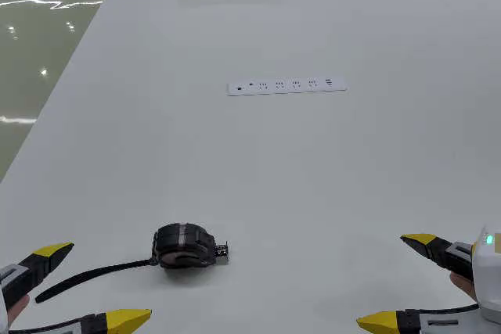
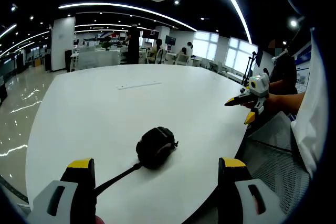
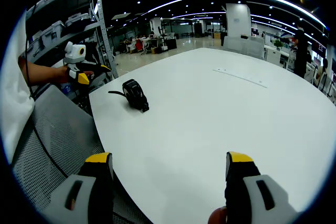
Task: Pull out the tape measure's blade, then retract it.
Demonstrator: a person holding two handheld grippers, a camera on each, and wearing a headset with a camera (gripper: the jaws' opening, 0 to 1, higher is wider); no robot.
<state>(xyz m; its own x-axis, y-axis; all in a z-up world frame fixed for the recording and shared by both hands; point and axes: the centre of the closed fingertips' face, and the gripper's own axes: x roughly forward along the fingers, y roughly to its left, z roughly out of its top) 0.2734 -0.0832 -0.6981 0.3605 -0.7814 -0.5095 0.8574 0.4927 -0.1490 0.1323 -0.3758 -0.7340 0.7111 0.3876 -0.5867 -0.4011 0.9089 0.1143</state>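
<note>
A black tape measure point(image 1: 185, 246) lies on the white counter point(image 1: 313, 177) close to its near edge, left of centre in the head view. Its blade is wound into the case, with just the small end hook point(image 1: 221, 250) showing at the side that faces the right gripper. A black wrist strap point(image 1: 90, 277) trails from the opposite side of the case across the counter toward the left gripper. The left gripper point(image 1: 109, 281) sits at the lower left of the head view with its 2 yellow-tipped jaws spread wide and nothing between them. It is near the tape measure but not touching it, and the strap runs through the gap between the jaws. In the left gripper view the tape measure lies straight ahead, framed by the 2 parted jaws. The right gripper point(image 1: 381, 279) sits at the lower right, well apart from the tape measure, its jaws likewise spread and holding nothing. In the right gripper view the tape measure lies off to the left on the counter, with the left gripper beyond it at the counter's edge. A white power strip point(image 1: 286, 85) lies flat farther back near the middle of the counter, well apart from everything else. Glossy floor point(image 1: 39, 52) shows past the counter's left edge.
</note>
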